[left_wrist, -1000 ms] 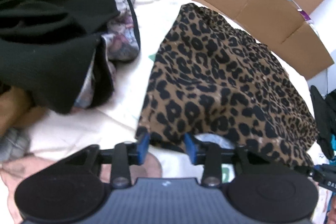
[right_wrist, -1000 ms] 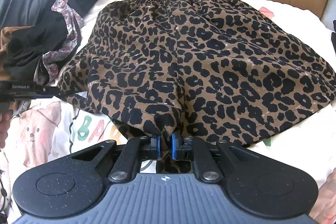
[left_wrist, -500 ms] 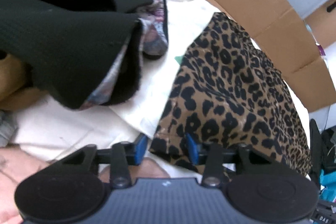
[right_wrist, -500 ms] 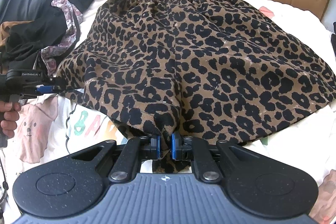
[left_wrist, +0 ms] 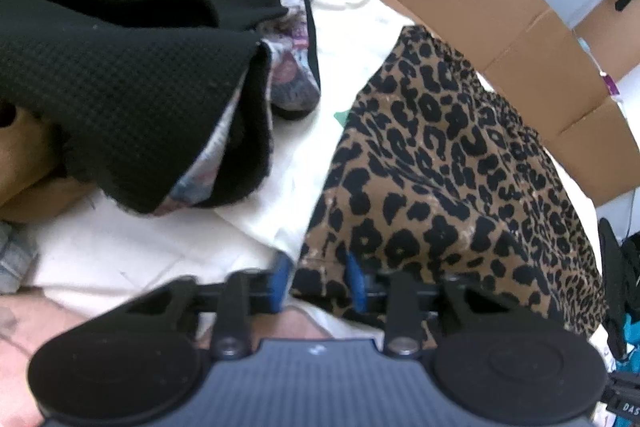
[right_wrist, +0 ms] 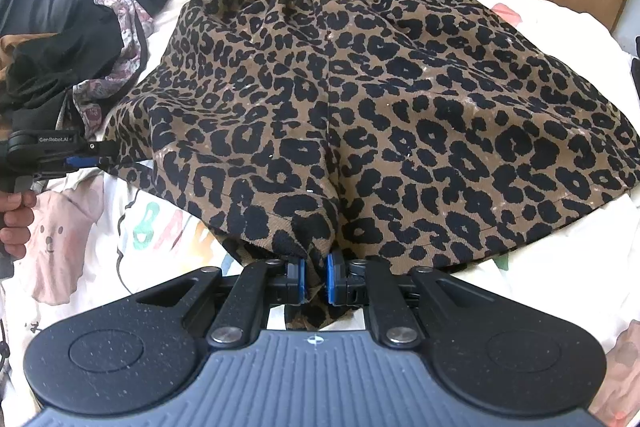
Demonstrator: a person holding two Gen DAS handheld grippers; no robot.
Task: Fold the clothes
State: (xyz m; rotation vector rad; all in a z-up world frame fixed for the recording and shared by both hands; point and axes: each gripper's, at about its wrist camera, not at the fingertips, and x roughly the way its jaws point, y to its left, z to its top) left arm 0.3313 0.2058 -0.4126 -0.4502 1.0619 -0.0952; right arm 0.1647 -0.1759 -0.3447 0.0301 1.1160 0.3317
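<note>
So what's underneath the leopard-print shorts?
The leopard-print shorts lie on a white printed sheet showing a pink bear and coloured letters beside the hem. Whatever print or item sits beneath the shorts is covered.

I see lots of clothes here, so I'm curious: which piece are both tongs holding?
The leopard-print shorts, spread flat on the white sheet. The right tongs and left tongs pinch its near hem; the black and floral garments lie heaped aside, untouched.

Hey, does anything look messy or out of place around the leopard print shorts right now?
The leopard shorts lie mostly flat, but the near hem is bunched up where the right tool pinches it. To the left, a heap of dark clothes sits unfolded, its edge close to the shorts. Nothing looks torn or spilled.
</note>
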